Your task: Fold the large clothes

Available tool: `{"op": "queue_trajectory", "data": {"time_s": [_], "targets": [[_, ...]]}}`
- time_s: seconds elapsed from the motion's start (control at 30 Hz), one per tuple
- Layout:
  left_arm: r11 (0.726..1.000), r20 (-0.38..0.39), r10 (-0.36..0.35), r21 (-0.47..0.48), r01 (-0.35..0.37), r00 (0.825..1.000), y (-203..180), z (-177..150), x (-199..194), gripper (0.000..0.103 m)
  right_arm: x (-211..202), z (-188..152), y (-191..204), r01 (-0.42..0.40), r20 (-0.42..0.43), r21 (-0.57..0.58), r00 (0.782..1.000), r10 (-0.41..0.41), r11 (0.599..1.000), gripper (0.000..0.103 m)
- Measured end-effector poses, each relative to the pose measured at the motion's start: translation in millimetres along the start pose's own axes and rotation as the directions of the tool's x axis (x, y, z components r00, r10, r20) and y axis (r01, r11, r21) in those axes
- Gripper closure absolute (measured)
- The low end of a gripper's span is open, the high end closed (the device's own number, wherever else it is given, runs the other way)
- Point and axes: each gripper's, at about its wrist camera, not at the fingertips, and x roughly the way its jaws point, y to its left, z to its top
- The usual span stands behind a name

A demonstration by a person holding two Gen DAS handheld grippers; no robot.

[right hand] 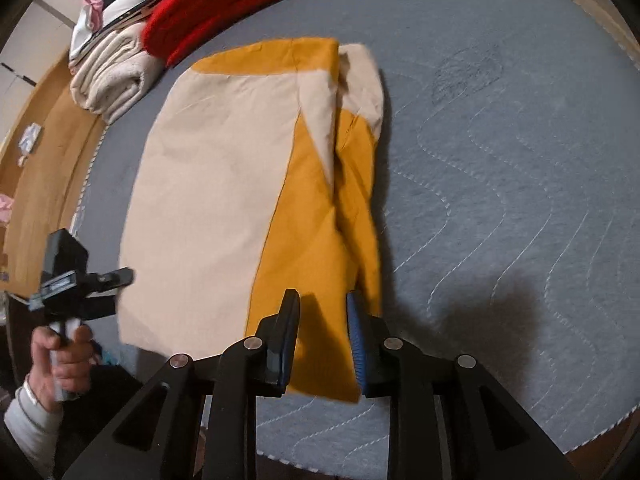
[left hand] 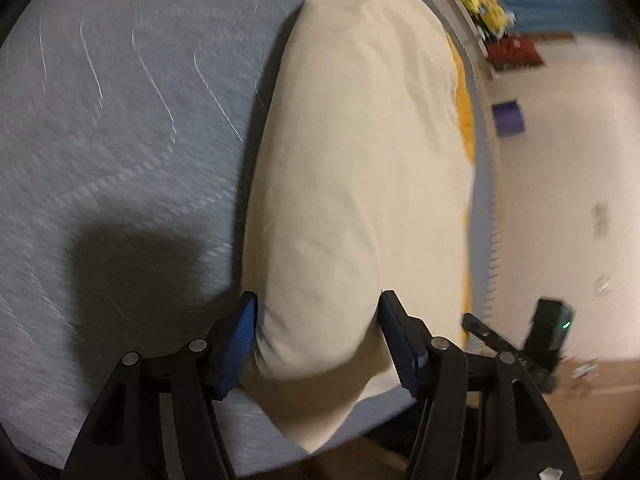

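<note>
A cream and mustard-yellow garment [right hand: 208,184] lies folded into a long rectangle on a grey quilted mat [right hand: 500,160]. In the left wrist view the garment [left hand: 360,160] shows mostly its cream side, with a yellow strip along its right edge. My left gripper [left hand: 319,306] stands open, its blue pads wide apart on either side of the garment's near end. My right gripper [right hand: 322,306] hovers over the yellow near corner, slightly open, with its pads not pressing the cloth. A hand [right hand: 60,352] holds the left gripper [right hand: 80,280] at the garment's left near corner.
A red fuzzy garment [right hand: 224,4], a folded cream knit [right hand: 112,80] and other stacked clothes [right hand: 116,0] lie at the mat's far left. The wooden floor [right hand: 48,168] runs past the mat's left edge. Yellow toys [left hand: 480,0] and a purple item [left hand: 508,118] sit beyond the mat.
</note>
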Motion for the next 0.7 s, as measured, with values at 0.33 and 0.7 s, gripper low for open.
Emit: {"op": "queue_trajectory", "data": {"time_s": [0.33,0.7], "targets": [[0.922,0.098,0.297,0.231,-0.312,0.950,-14,-36,-53,0.037,8,-30,0,0.301,0.002,-0.101,0.953,-0.303,0.948,0.078],[0.664,0.613,0.445,0.263,-0.700,0.653,-126,-137,-135,0.011,-130,-87,72,0.412,0.467,0.006,0.804,-0.367,0.911,0.005]]}}
